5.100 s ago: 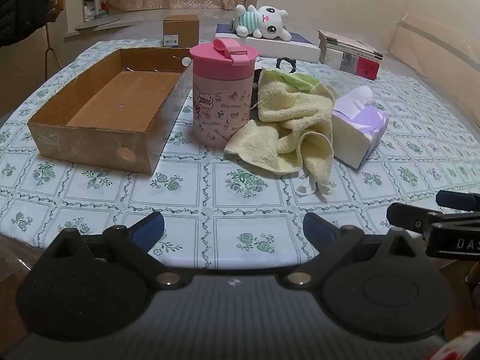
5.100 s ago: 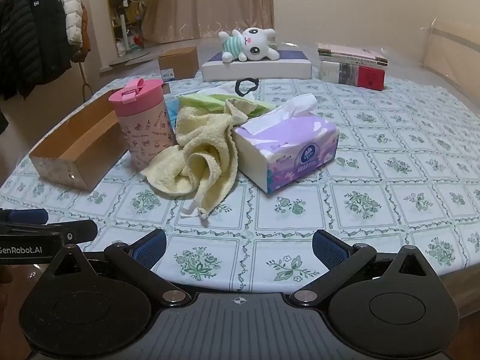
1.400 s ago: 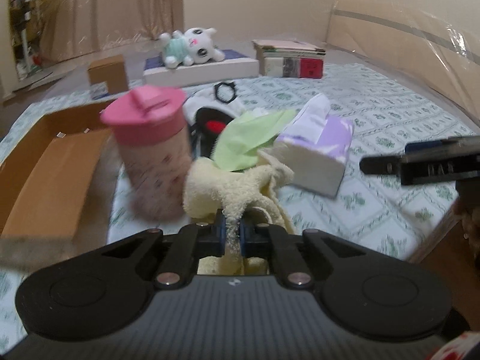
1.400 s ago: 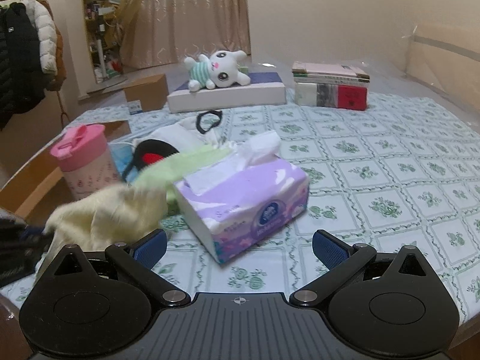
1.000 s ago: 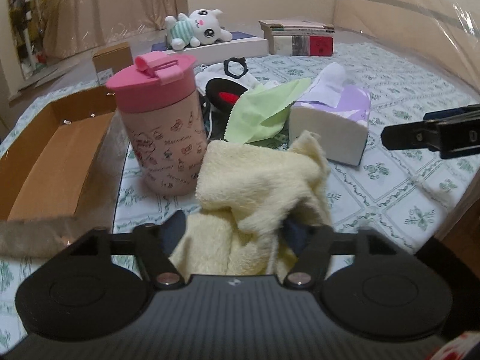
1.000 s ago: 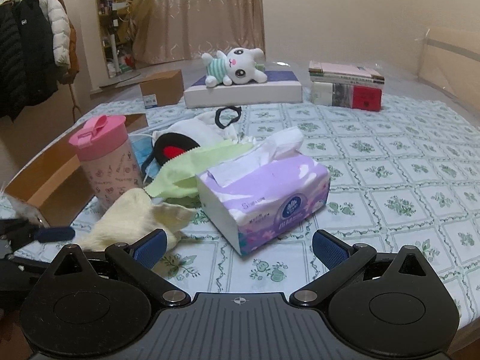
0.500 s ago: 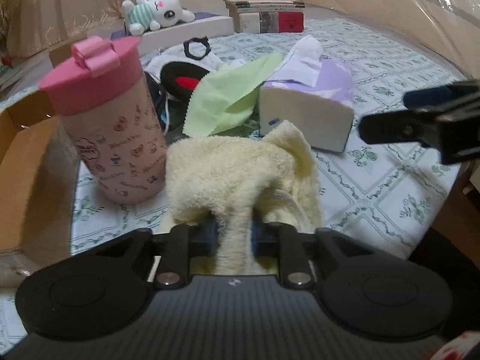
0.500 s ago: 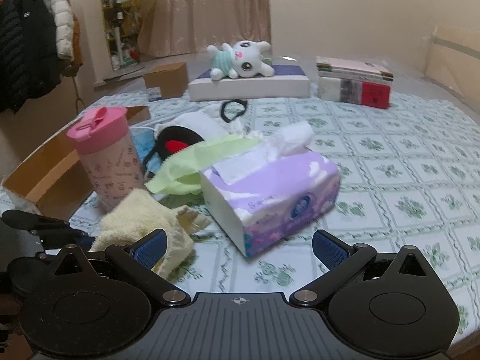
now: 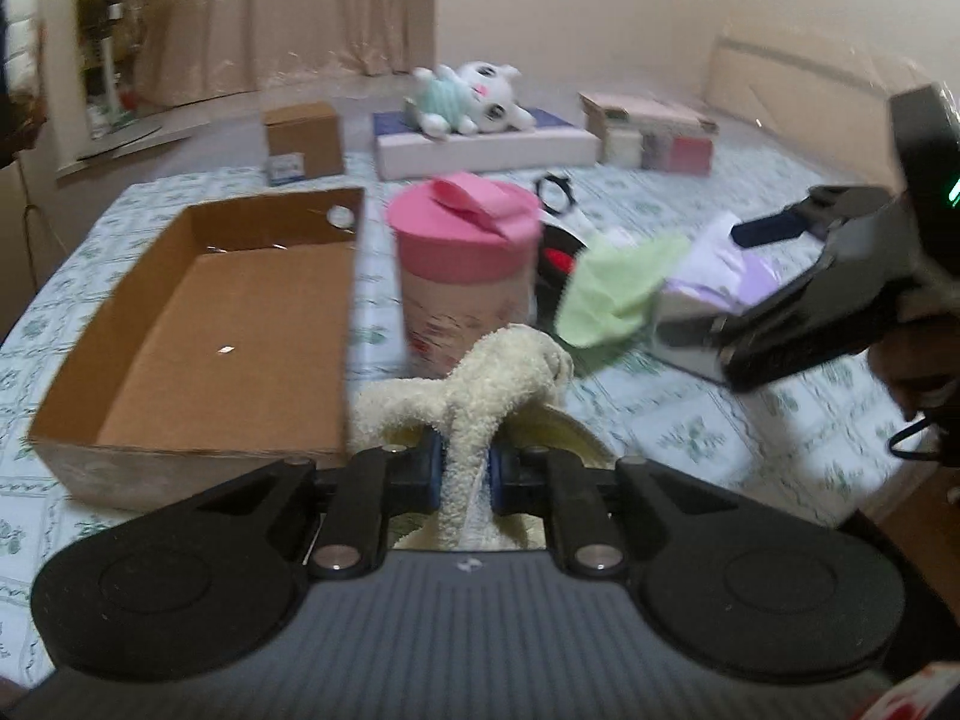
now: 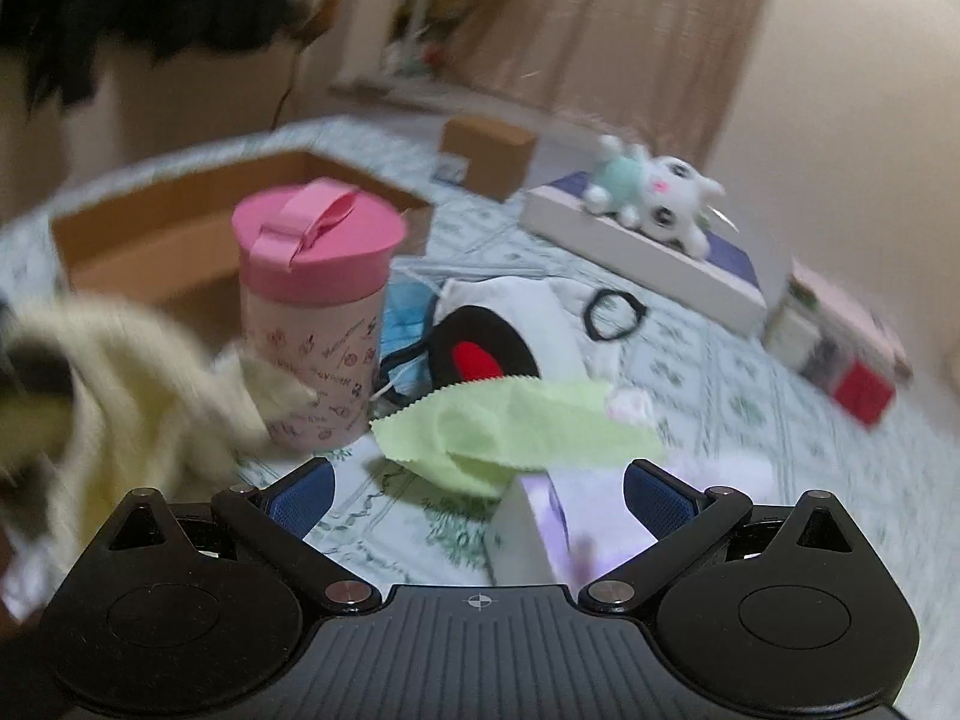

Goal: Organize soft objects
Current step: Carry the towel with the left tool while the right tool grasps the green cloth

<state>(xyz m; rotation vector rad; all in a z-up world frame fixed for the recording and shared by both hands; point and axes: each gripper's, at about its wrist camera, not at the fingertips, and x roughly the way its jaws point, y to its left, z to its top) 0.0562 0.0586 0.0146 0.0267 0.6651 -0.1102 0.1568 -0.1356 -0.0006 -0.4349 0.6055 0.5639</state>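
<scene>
Since half a second ago, the left gripper [image 9: 467, 471] has lifted the yellow towel [image 9: 480, 384], jaws still closing on it. Cardboard box [image 9: 198, 324] left of it looks empty. Right gripper [image 10: 477, 489] gapes, holding nothing.

Yellow towel [image 9: 480, 384]: looped terry cloth, rough and matt. Green cloth [image 10: 510, 426]: thin, smooth fabric with pinked edges. Open box [image 9: 198, 324]: plain brown cardboard, matt. Pink cup [image 10: 315, 306]: smooth plastic, printed wall. Tablecloth [image 9: 690, 432]: printed, with a faint sheen. Gripper bodies: matt black plastic, ribbed, with bright metal pivots. Plush toy [image 10: 654, 192]: soft pile fabric.
</scene>
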